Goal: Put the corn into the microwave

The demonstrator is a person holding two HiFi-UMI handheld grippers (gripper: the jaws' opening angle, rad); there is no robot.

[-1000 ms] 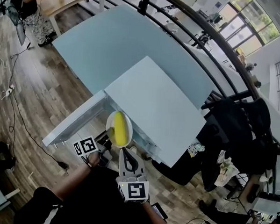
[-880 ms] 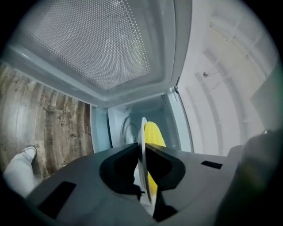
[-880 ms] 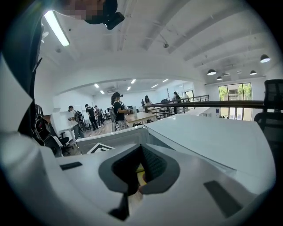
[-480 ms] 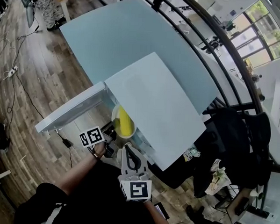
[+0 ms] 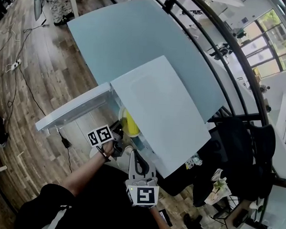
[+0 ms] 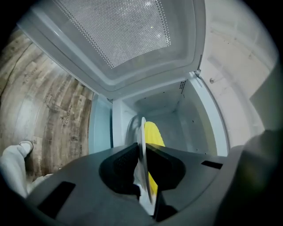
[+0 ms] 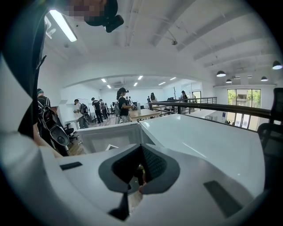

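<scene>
One left gripper (image 6: 142, 149), rolled sideways, clamping plate (image 6: 142, 128) rim

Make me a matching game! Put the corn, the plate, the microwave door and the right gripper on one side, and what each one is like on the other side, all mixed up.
Things:
1. corn
2. plate
3. microwave door
4. right gripper

What it is like:
A. swung open
B. jaws together, nothing in them
C. yellow, lying on the plate
D. pinched at its rim by the left gripper

Right pairs: 1-C, 2-D, 3-A, 4-B.
</scene>
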